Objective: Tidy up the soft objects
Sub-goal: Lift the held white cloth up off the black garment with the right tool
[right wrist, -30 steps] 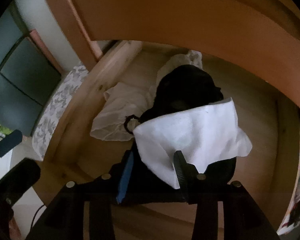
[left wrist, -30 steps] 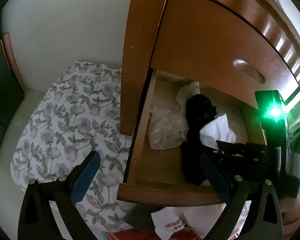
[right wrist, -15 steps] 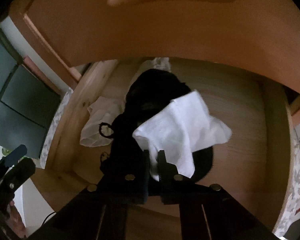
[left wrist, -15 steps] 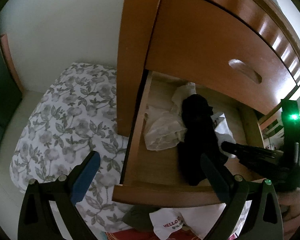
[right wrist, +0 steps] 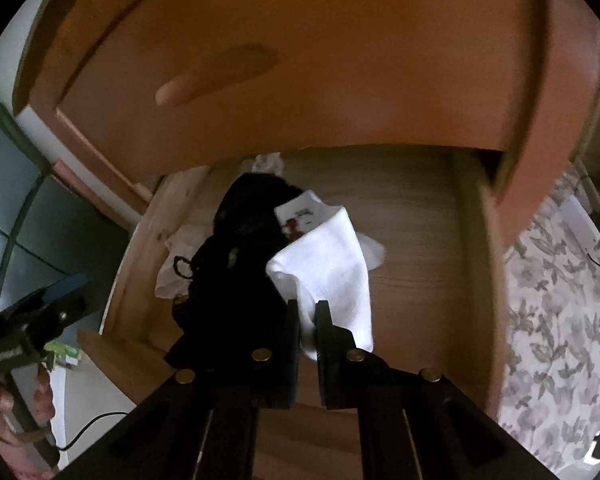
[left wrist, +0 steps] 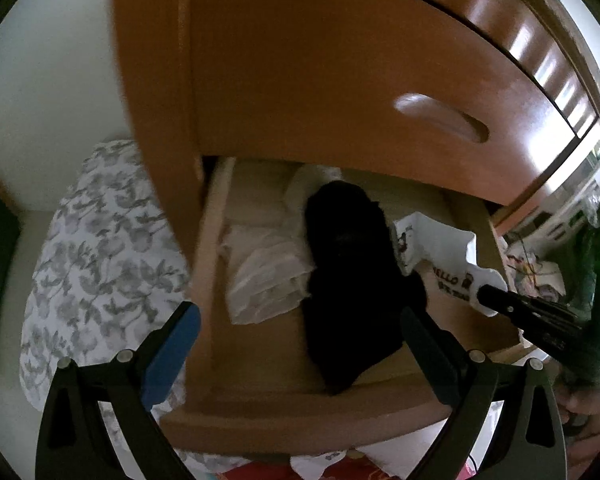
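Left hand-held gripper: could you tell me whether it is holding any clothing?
No, the left hand-held gripper stands wide open above the drawer with nothing between its fingers.

The open drawer [right wrist: 420, 240] has bare wood floor on its right half. A black garment [left wrist: 348, 272] and pale cloths [left wrist: 264, 280] fill the left, and the closed drawer front [left wrist: 340, 72] overhangs the back.

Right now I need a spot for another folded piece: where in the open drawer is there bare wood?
Bare drawer floor lies on the side right of the white sock, up to the wall. The other side is crowded: black garment lies over pale cloth.
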The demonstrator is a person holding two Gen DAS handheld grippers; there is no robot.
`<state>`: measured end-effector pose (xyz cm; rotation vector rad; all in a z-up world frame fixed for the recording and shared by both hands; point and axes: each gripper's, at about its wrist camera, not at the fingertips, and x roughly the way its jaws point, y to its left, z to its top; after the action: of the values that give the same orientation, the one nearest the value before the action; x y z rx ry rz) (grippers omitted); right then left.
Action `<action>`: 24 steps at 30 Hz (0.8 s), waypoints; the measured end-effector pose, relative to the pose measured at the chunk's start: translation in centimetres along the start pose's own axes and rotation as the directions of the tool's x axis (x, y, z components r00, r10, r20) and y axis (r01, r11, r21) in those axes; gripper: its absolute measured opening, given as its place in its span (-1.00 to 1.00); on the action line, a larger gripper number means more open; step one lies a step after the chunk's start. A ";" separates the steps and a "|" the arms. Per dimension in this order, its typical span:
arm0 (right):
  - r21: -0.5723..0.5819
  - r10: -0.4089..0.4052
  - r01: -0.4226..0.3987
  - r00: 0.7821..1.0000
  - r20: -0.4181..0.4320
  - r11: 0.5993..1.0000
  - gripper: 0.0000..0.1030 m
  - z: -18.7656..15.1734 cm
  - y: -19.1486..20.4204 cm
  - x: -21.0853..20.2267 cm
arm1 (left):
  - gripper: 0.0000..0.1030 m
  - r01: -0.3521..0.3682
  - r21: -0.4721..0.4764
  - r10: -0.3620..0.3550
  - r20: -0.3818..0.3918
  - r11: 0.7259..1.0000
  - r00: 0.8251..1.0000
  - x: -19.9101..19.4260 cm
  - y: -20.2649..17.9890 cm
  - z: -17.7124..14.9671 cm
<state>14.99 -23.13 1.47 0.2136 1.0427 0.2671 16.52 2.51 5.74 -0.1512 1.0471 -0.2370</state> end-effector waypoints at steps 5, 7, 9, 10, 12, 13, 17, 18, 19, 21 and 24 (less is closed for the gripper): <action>0.029 0.008 -0.009 0.999 0.038 1.000 -0.86 -0.2 -1.7 -1.9 | 0.94 0.021 0.022 -0.020 -0.033 1.000 0.999 1.9 -1.5 1.2; 0.034 0.016 -0.017 0.998 0.055 0.999 -0.85 -0.4 -2.2 -2.8 | 0.94 0.040 0.040 -0.038 -0.062 0.998 0.997 2.6 -2.0 1.5; 0.036 0.017 -0.020 0.998 0.066 0.999 -0.86 -0.7 -2.5 -3.3 | 0.94 0.052 0.070 -0.045 -0.098 0.996 0.994 3.4 -2.7 1.9; 0.038 0.020 -0.023 0.997 0.072 0.999 -0.86 -0.7 -2.7 -3.6 | 0.94 0.070 0.080 -0.059 -0.131 0.994 0.990 4.1 -3.1 2.1; 0.043 0.022 -0.025 0.997 0.079 0.999 -0.85 -0.9 -2.9 -3.9 | 0.94 0.093 0.080 -0.075 -0.200 0.992 0.977 5.3 -3.5 2.5; 0.047 0.025 -0.029 0.996 0.083 0.998 -0.85 -0.9 -3.1 -4.0 | 0.94 0.091 0.086 -0.070 -0.225 0.992 0.972 5.9 -3.7 2.5; 0.055 0.031 -0.035 0.996 0.085 0.998 -0.85 -1.0 -3.5 -3.9 | 0.94 0.048 0.097 -0.011 -0.347 0.994 0.938 8.5 -4.2 2.3; 0.056 0.031 -0.036 0.996 0.084 0.998 -0.85 -1.0 -3.5 -3.8 | 0.94 0.038 0.091 -0.002 -0.368 0.995 0.930 9.1 -4.2 2.3; 0.057 0.033 -0.037 0.996 0.082 0.998 -0.86 -1.0 -3.5 -3.7 | 0.94 0.010 0.084 0.024 -0.400 0.996 0.916 9.9 -4.2 2.2; 0.056 0.037 -0.041 0.996 0.079 0.998 -0.86 -1.1 -3.5 -3.6 | 0.94 -0.014 0.086 0.049 -0.422 0.996 0.905 10.8 -4.3 2.1; 0.054 0.042 -0.046 0.996 0.074 0.997 -0.86 -1.2 -3.6 -3.4 | 0.94 -0.055 0.119 0.103 -0.451 0.991 0.886 12.1 -4.8 1.8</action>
<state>12.79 -27.60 2.60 0.2952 0.9749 0.2683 23.29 -5.32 -2.31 0.0466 1.5055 -0.2585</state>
